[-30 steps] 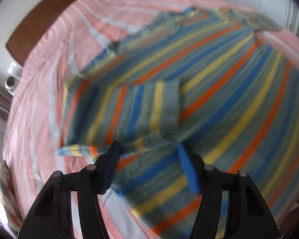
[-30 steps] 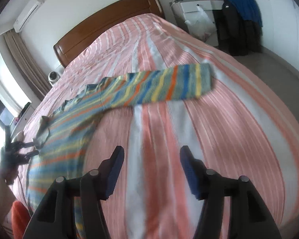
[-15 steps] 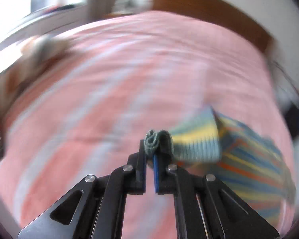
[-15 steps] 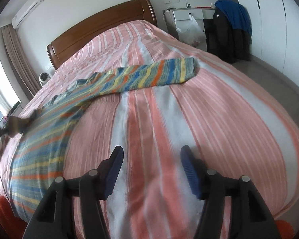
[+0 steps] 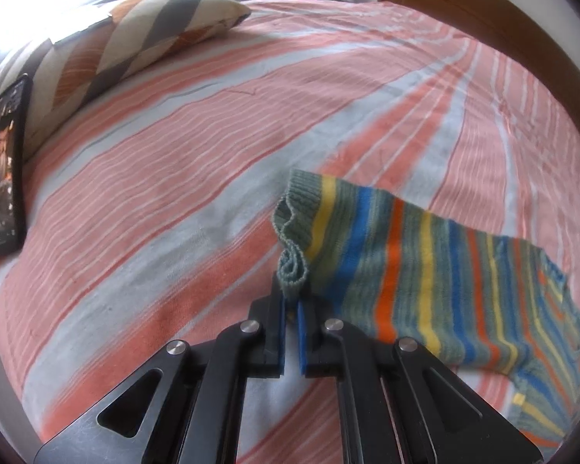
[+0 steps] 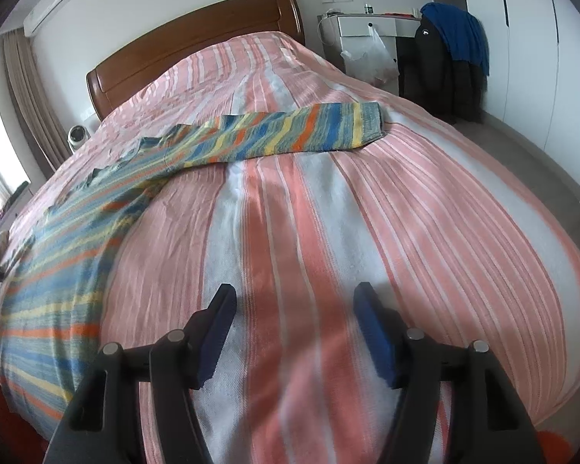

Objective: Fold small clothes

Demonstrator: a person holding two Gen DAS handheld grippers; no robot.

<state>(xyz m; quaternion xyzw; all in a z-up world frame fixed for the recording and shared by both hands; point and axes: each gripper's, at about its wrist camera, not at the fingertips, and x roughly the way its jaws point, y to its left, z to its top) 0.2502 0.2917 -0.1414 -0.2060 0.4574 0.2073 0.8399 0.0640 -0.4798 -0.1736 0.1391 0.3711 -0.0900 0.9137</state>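
Note:
A striped knit sweater (image 6: 77,239) in grey-green, blue, yellow and orange lies spread on the pink striped bed (image 6: 328,212). My left gripper (image 5: 290,301) is shut on the ribbed cuff (image 5: 292,270) of one sleeve (image 5: 425,270) and holds it stretched out low over the bed. The other sleeve (image 6: 297,135) lies flat across the bed, far ahead of my right gripper (image 6: 294,328). My right gripper is open and empty above bare bedspread.
A patterned pillow (image 5: 135,34) and a phone (image 5: 4,170) leaning on it sit at the bed's left side. The wooden headboard (image 6: 197,46) is at the far end. A nightstand (image 6: 367,34) and a chair with dark clothes (image 6: 444,62) stand right of the bed.
My left gripper was open over the sweater body, then shut on the sleeve cuff and swung it outward, unfolding the sleeve. My right gripper stayed open, shifting slightly.

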